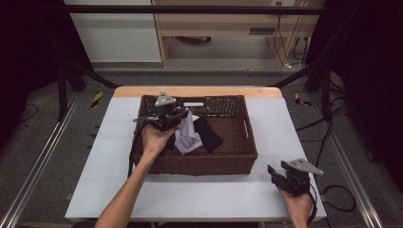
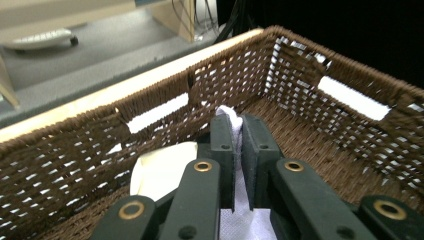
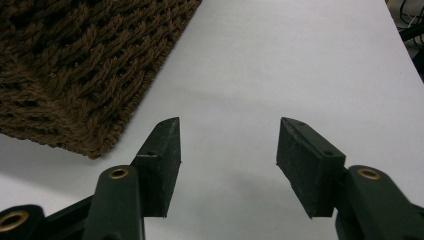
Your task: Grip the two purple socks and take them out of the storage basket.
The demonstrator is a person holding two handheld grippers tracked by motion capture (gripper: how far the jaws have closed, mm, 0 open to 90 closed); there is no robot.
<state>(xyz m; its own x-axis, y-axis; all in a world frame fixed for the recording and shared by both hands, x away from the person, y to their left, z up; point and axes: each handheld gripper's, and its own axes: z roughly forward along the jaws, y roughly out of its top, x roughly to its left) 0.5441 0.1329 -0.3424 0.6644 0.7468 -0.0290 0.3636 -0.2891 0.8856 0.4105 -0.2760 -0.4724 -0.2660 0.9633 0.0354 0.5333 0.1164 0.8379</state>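
Note:
A brown wicker basket [image 1: 247, 142] stands in the middle of the white table. Over its left half my left gripper [image 1: 183, 115] is shut on a pale lilac cloth [image 1: 188, 135], which hangs from the jaws down into the basket. In the left gripper view the cloth [image 2: 239, 132] is pinched between the two black pads, with the basket's woven wall [image 2: 300, 85] behind. A black cloth [image 1: 209, 134] lies on the basket floor beside it. My right gripper [image 1: 277, 174] rests at the table's near right corner; its jaws [image 3: 227, 150] stand open with nothing between them over bare table.
A white item [image 2: 160, 170] lies on the basket floor by the far wall. The basket's near right corner [image 3: 75, 85] sits just left of the right gripper. Cables trail on the floor at the right. A wooden shelf unit [image 1: 228, 28] stands beyond the table.

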